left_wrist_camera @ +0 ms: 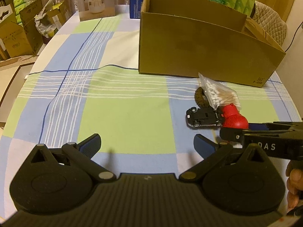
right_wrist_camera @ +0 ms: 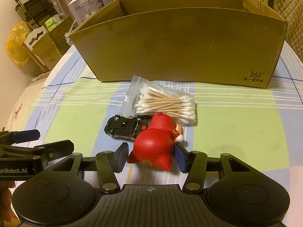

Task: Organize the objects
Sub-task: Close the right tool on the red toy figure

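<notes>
Handheld two-finger grippers, matte black bodies with dark blue pads

Left gripper (left_wrist_camera: 147, 141): ribbed black centre plate, two round housings with recessed discs, triangular cut-outs in the linkage arms, silver and brass pivot pins; fingers (left_wrist_camera: 92, 142) faced with ribbed dark blue pads. Right gripper (right_wrist_camera: 150, 158): same build, small crosshair mark on the centre plate, flat blue pads on its fingers (right_wrist_camera: 180, 158). White lettering on the side bars, partly legible: "DAS", "enRobot.AI". Bare fingertips of a hand (left_wrist_camera: 293, 185) at frame edge; no sleeve visible.
</notes>
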Demonstrator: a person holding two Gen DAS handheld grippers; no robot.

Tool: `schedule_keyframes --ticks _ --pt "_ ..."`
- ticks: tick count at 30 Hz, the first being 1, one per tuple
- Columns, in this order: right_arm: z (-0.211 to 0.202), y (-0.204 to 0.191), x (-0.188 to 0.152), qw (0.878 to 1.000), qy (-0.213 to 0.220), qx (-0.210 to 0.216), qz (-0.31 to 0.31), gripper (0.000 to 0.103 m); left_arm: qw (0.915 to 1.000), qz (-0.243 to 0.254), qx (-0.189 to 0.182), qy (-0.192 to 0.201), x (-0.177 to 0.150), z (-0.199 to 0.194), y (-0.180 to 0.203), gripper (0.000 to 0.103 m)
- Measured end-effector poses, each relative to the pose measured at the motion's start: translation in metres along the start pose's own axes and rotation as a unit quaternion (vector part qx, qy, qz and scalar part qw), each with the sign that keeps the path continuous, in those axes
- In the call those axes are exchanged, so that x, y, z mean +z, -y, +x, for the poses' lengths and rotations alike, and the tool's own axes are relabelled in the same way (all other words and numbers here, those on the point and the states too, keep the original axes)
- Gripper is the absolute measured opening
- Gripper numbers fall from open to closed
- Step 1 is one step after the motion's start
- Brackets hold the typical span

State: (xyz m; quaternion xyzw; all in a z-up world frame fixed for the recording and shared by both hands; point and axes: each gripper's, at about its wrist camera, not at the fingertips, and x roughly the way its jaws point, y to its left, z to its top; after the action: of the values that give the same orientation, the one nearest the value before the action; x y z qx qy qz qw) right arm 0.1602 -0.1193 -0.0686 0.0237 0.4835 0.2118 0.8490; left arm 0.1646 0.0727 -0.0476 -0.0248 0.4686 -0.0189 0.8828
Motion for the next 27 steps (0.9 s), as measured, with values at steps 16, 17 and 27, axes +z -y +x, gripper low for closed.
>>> schedule_keyframes --ticks 16,17,27 --pt "-0.035 0.051 -0.006 0.997 0.011 -0.062 0.038 0.044 0.9978 0.047 -0.046 -0.009 0.011 0.012 0.03 0.102" --pt "-0.037 0.055 -0.006 0.997 0.013 -0.065 0.042 0.044 0.9976 0.049 -0.048 -0.008 0.013 0.014 0.033 0.102" --pt "-0.04 0.075 -0.004 0.995 0.023 -0.078 0.062 0.044 0.9977 0.039 -0.053 -0.014 0.022 0.041 0.068 0.101"
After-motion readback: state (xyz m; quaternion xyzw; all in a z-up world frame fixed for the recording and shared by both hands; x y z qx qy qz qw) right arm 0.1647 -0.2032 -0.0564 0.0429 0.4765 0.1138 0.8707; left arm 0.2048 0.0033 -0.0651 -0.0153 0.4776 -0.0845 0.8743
